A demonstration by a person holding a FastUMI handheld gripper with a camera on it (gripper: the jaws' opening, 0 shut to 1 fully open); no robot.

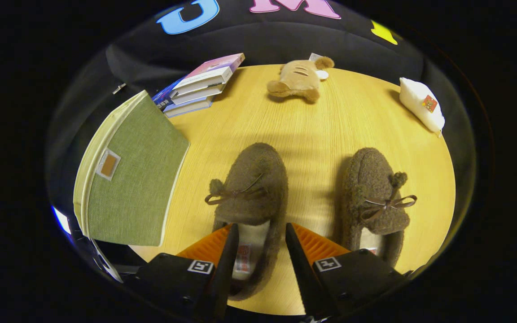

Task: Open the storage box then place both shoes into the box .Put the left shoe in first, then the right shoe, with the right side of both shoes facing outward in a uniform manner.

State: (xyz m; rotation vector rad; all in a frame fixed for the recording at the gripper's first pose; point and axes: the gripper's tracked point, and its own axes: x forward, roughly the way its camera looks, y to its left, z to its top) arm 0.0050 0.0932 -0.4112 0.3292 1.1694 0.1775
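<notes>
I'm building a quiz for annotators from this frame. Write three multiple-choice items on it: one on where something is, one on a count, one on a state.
1. What lies between the gripper's fingers?
A. The plush toy
B. The heel opening of one brown slipper
C. The books

2. How many slippers are on the table?
A. One
B. Two
C. Three

3. How does the green storage box stand?
A. Closed
B. Lid off, beside it
C. Open, with a slipper inside

Answers:
1 B: the fingers straddle the nearer slipper, jaws open.
2 B: a second slipper lies beside it.
3 A: its lid is shut, and both slippers sit on the table.
</notes>
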